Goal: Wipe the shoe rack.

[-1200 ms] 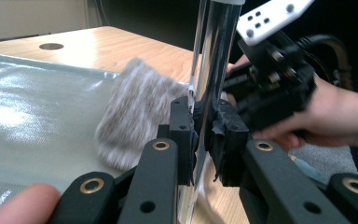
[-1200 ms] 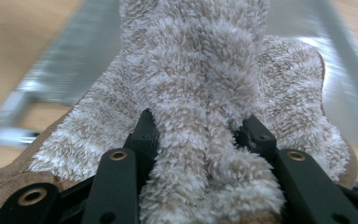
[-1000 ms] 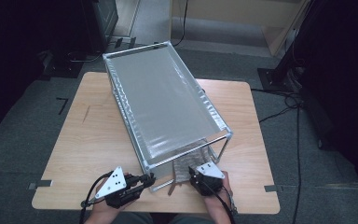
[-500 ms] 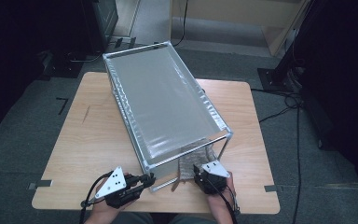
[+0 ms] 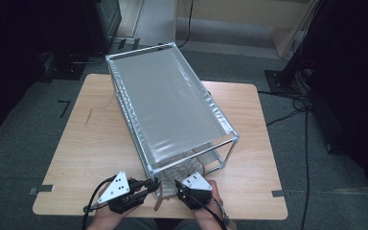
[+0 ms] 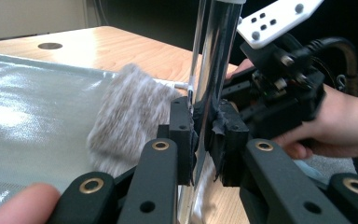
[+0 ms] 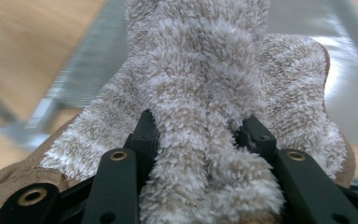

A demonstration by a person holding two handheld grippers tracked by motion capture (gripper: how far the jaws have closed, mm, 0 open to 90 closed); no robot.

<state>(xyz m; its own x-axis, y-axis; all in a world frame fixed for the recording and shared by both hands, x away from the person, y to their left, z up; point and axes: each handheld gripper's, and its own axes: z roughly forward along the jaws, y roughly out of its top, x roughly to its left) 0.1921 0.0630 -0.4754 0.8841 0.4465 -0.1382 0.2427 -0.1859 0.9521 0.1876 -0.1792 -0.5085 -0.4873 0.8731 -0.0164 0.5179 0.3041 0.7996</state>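
Note:
A fluffy beige towel (image 5: pixel 188 166) lies at the near end of the lower shelf of a metal-framed rack (image 5: pixel 124 115) with silver fabric shelves. My right gripper (image 5: pixel 178 185) is shut on a bunched fold of the towel (image 7: pixel 205 93), which bulges between the jaws of the right gripper (image 7: pixel 198 133). My left gripper (image 5: pixel 154 183) sits at the rack's near left corner. In the left gripper view the left gripper (image 6: pixel 204 135) is shut on the shiny upright corner post (image 6: pixel 212 70), with the towel (image 6: pixel 130 116) just behind and the right gripper (image 6: pixel 279 93) beyond.
The rack stands diagonally on a wooden table (image 5: pixel 91 143), its long top shelf (image 5: pixel 167 105) running to the far edge. Bare wood shows left and right of it. Cables (image 5: pixel 292 103) trail on the grey floor to the right.
My right gripper has shifted left along the table's near edge, toward the left gripper, with the towel still in its jaws. The left gripper has stayed on the post.

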